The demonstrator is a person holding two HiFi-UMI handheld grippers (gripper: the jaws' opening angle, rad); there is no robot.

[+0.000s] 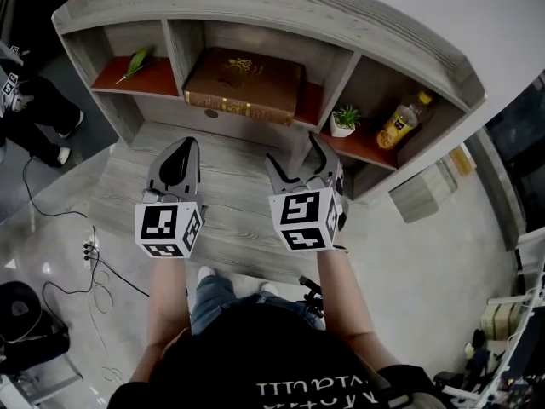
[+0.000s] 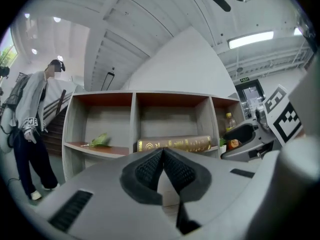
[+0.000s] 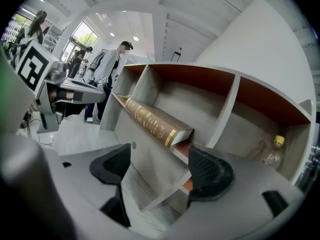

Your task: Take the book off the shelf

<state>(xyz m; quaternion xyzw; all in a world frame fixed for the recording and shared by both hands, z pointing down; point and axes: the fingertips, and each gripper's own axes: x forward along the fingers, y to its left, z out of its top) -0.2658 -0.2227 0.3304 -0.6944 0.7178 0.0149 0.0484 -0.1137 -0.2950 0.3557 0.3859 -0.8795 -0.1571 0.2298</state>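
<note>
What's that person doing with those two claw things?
A person holds a gripper in each hand in front of a shelf. The left gripper is shut and empty, and the right gripper is open. The book lies flat in the middle compartment, and neither gripper touches it yet.

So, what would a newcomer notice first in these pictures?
Probably the big brown book with gold print, lying flat in the middle compartment of the grey shelf. Next, the two grippers held before it: the left gripper shut, the right gripper open. A yellow bottle stands out in the right compartment.
</note>
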